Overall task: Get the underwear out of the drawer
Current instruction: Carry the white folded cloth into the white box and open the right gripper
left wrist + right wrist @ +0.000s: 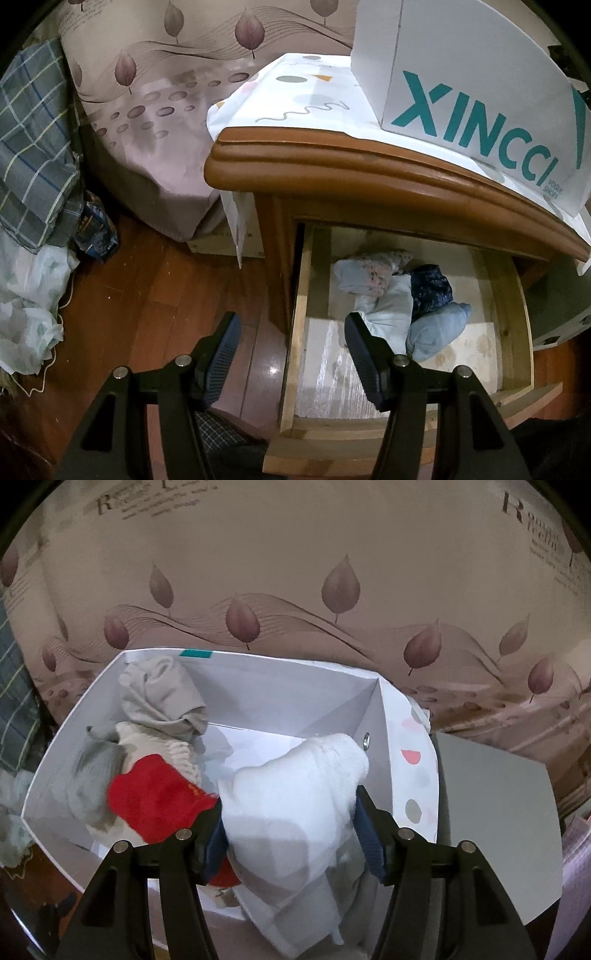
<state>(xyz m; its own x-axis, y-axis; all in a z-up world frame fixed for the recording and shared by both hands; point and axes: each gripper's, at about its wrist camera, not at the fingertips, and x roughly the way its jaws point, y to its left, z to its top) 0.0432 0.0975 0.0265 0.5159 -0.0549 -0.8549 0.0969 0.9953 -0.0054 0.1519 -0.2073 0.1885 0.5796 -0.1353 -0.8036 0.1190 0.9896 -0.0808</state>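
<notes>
**Meanwhile: white garment gripped over the box, more left in the drawer**

Only in the right wrist view is a white underwear piece (295, 797) seen, soft and bulky, pinched between the blue ribbed pads of the right gripper (291, 830) above the open white box (258, 686). Inside that box a red garment (155, 801), a cream ribbed piece (173, 753) and a beige bundle (166, 694) are heaped loosely against its left side. Behind the box a bedspread (332, 554) printed with leaves is shown.

Only in the left wrist view is the pulled-out wooden drawer (517, 325) visible, with a small crumpled pile of underwear (399, 295) on its bottom: pale blue, floral pink and dark navy pieces touching one another. The left gripper (291, 343) is held spread and empty, one finger over the drawer's near left corner, the other over the glossy wooden floor (147, 295). On the rounded nightstand top (332, 162) a patterned cloth (295, 92) is spread, and the box is seen from outside, lettered in teal.
</notes>
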